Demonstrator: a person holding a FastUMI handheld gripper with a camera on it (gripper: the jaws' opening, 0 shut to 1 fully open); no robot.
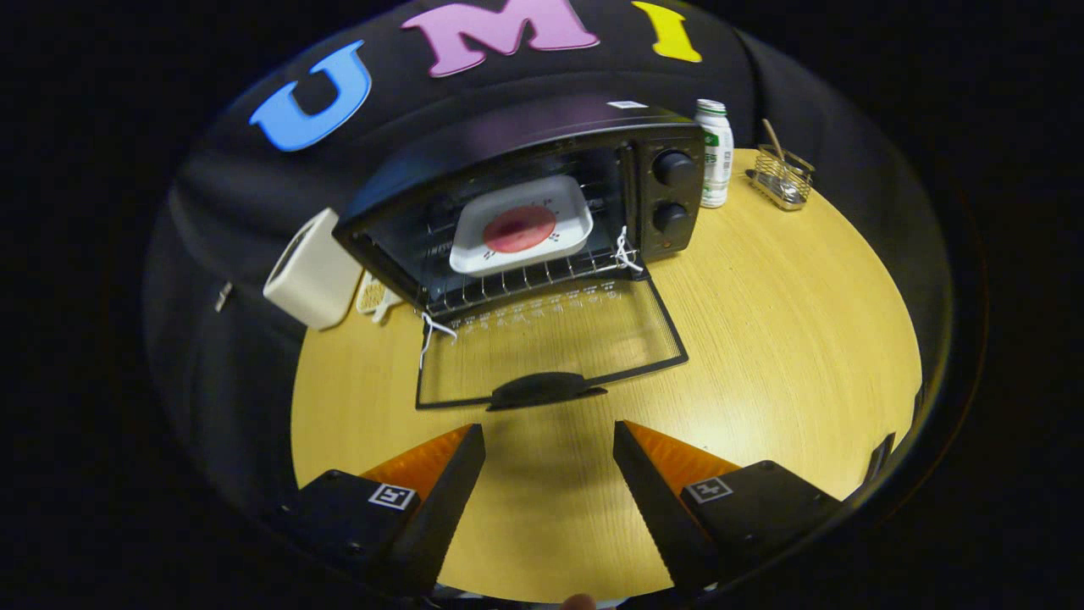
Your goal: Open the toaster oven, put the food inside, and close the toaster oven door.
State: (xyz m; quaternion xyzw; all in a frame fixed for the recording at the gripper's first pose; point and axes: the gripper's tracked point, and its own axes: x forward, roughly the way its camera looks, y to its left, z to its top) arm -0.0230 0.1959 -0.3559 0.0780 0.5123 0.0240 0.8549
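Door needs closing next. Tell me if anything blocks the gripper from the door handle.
Nothing visible does. The open gripper sits just short of the door handle, with bare table between them.

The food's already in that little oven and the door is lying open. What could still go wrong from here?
Mostly the closing. The open gripper holds nothing, just short of the black handle on the glass door lying flat on the round wooden table. The fingers might slip off that low handle, or a hard lift could push the black toaster oven back. The white tray with the red food sits near the rack's front, so the door may bump it.
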